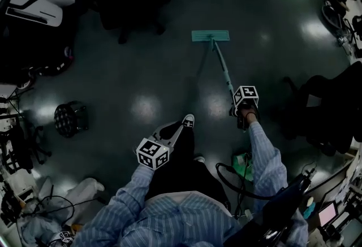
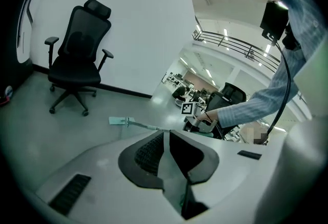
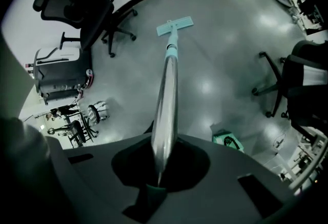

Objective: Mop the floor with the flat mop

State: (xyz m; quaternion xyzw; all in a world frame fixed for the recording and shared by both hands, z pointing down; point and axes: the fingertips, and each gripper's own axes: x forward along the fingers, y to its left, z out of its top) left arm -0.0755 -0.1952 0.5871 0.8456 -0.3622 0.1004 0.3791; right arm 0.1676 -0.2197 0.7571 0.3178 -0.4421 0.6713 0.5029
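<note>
- Right claw [image 3: 162, 169] is clenching the flat mop [image 1: 210, 36] by its handle; the mop head is lying flat on the floor [image 1: 147, 70].
- Left claw [image 2: 166, 154] is hanging closed, gripping nothing.

The head view is dim and falls off to black in its corners, with soft white patches of ceiling-light glare scattered over the glossy floor [image 1: 147, 70]. Both gripper views are brighter, bent strongly by the wide lens and dark at the rim. In the right gripper view the mop pole [image 3: 166, 100] carries a long bright streak and blurs close to the lens.
</note>
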